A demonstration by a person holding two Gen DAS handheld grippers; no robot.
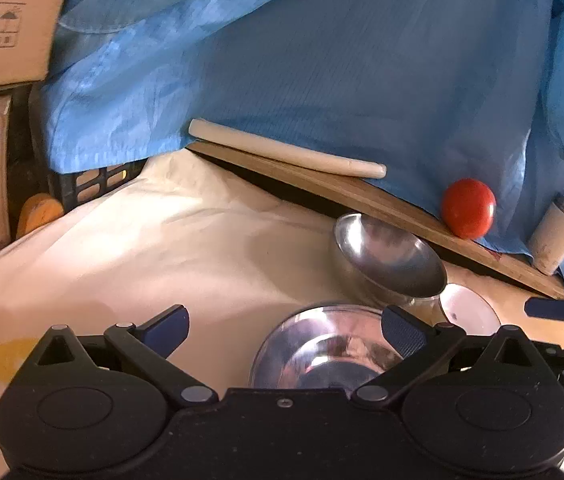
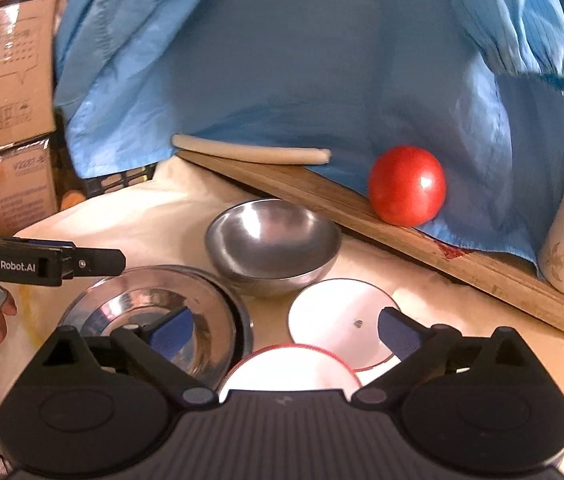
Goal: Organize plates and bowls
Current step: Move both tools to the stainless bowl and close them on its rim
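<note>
- Left gripper (image 1: 286, 332): jaws spread wide, nothing pinched, hanging over the shallow steel plate (image 1: 322, 344).
- Right gripper (image 2: 286, 332): jaws spread wide and empty, above the red-rimmed white plate (image 2: 290, 368).
- Deep steel bowl (image 2: 273, 244) sits just behind the steel plate, beside the small white plate (image 2: 338, 316).
- Tomato (image 2: 406, 186) rests on the wooden board (image 2: 322, 196) behind the bowl.
</note>
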